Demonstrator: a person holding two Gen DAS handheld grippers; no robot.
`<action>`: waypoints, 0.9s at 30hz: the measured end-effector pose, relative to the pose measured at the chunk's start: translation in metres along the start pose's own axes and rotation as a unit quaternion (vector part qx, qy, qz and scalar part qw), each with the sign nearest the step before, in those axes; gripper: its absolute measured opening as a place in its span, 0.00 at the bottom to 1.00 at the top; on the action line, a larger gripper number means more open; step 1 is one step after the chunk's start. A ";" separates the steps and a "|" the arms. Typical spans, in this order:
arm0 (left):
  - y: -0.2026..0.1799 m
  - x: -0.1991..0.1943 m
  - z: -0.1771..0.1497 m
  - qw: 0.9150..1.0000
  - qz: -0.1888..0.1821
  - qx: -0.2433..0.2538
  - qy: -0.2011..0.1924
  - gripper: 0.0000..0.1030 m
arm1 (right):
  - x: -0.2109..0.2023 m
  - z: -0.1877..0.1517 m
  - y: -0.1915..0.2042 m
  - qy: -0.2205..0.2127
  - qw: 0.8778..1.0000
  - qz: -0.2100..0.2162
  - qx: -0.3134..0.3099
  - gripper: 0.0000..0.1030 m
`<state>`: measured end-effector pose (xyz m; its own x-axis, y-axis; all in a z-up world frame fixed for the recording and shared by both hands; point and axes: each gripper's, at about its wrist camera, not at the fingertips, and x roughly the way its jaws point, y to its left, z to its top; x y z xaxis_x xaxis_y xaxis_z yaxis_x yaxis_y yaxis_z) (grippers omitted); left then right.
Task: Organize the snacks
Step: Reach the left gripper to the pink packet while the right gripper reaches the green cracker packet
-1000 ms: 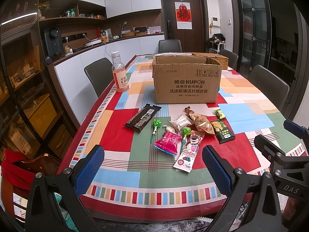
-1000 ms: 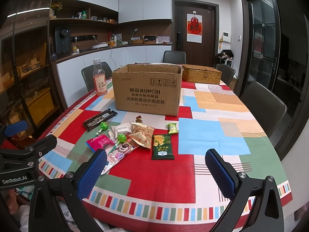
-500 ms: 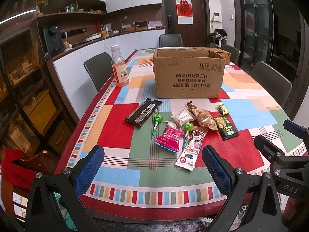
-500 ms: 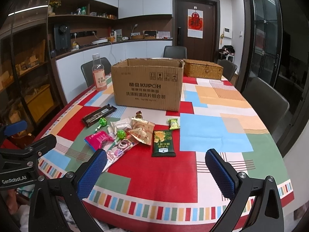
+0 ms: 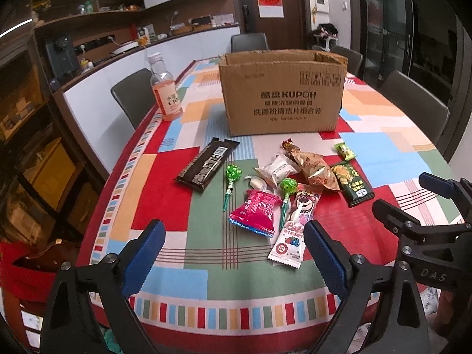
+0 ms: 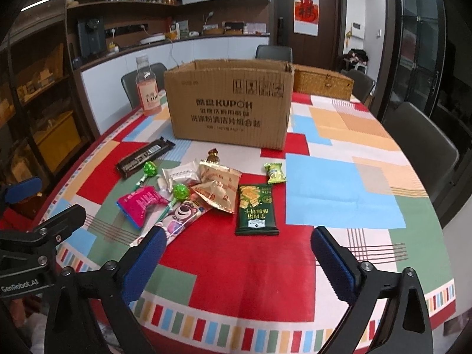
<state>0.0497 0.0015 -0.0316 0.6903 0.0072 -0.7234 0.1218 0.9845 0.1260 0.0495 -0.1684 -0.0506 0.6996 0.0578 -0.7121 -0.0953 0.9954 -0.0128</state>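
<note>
We hold both grippers above the near edge of the bench, jaws wide apart and gripping nothing — the left gripper faces the snack pile, the right gripper sits just to its right.

The snacks lie loose on the patchwork cloth in front of an open cardboard box, close together and several overlapping. We count them:

- one long dark chocolate bar, lying at a slant on the left of the pile
- two green lollipops: one beside the bar, one in the middle of the pile
- one pink crinkled packet
- one long pale wrapper with a pink bear, nearest to us, its lower end just beside the left gripper's right finger
- one white packet, with a small white sweet beside it
- two tan foil pouches, overlapping, with a small brown-wrapped sweet at their far end
- one dark green flat packet, on the red patch
- one small light green sweet, just beyond it

One pink drink bottle stands upright left of the box — one wicker case sits behind the box on the right.
</note>
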 end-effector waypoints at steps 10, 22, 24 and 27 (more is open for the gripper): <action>-0.014 0.045 0.013 0.998 0.008 0.047 0.029 0.80 | 0.050 0.013 -0.009 0.050 0.999 -0.006 0.004 0.82; -0.022 0.095 0.017 0.995 -0.016 0.061 0.084 0.70 | 0.099 0.020 -0.016 0.099 0.995 -0.012 0.006 0.72; -0.021 0.101 0.017 0.994 -0.019 0.059 0.091 0.70 | 0.105 0.021 -0.017 0.101 0.995 -0.015 0.004 0.71; -0.021 0.110 0.016 0.993 -0.027 0.055 0.104 0.67 | 0.113 0.023 -0.019 0.104 0.994 -0.018 0.003 0.69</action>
<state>0.1345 -0.0211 -0.1028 0.5200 0.0021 -0.8542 0.2404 0.9592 0.1487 0.1463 -0.1786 -0.1144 0.5411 0.0047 -0.8409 -0.0676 0.9970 -0.0380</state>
